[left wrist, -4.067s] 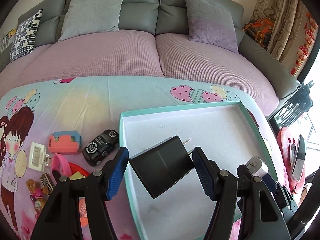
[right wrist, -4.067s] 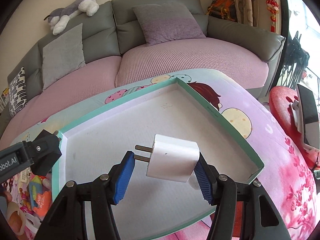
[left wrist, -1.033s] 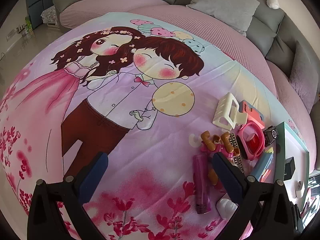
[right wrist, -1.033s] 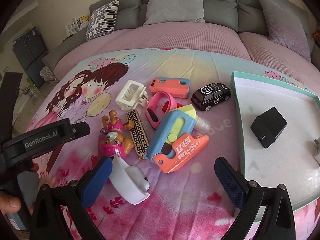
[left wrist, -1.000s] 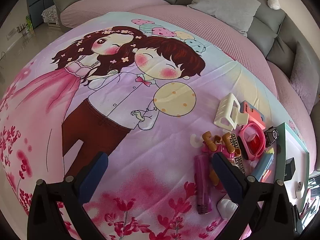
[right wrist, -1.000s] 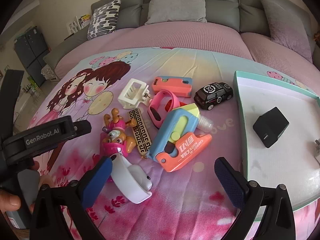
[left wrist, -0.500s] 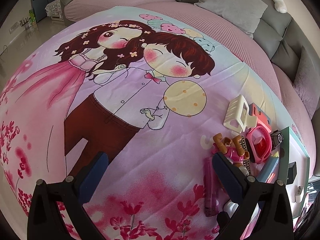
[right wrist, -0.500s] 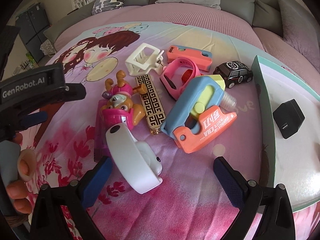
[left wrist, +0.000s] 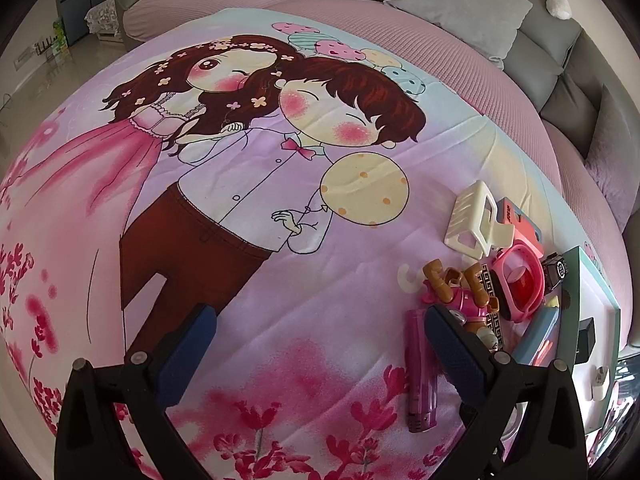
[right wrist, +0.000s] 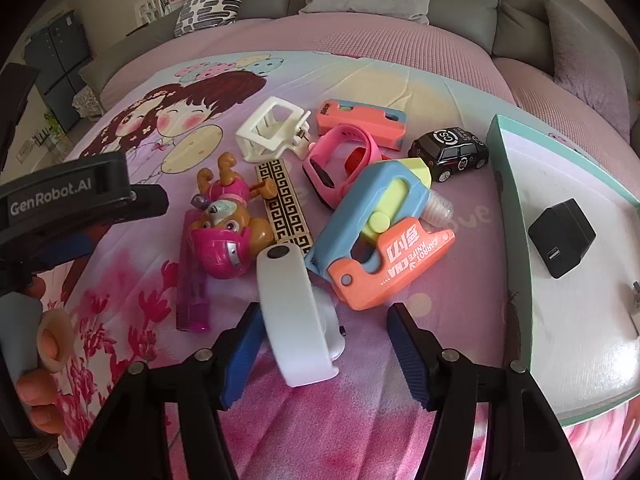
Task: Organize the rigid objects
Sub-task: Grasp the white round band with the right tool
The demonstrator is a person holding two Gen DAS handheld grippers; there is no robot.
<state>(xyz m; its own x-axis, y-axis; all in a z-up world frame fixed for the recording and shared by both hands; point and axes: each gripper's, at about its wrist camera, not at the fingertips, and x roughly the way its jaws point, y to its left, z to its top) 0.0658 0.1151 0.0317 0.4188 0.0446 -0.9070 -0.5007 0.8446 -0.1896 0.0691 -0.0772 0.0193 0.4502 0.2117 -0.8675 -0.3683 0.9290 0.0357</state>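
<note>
My right gripper (right wrist: 326, 352) hangs low over a white band-shaped gadget (right wrist: 296, 312) on the printed cloth. Its jaws are closing with the gadget between them; the left pad (right wrist: 244, 348) is at its edge, and a gap remains at the right pad (right wrist: 408, 356). My left gripper (left wrist: 320, 354) stands open over bare cloth, holding nothing, with a purple lighter (left wrist: 418, 368) just beside its right finger. A teal tray (right wrist: 516, 248) at the right holds a black charger (right wrist: 562, 238).
Behind the gadget lie a toy pup (right wrist: 224, 232), a gold patterned bar (right wrist: 284, 204), a white hair claw (right wrist: 272, 128), a pink watch (right wrist: 340, 164), a blue-orange toy knife (right wrist: 384, 232) and a black car (right wrist: 450, 152). A person's hand (right wrist: 44, 344) shows at the left. A sofa runs behind.
The right gripper has come down closer to the toys and its jaws have narrowed around the white gadget. The left gripper has barely shifted. Both chargers held earlier now lie in the tray.
</note>
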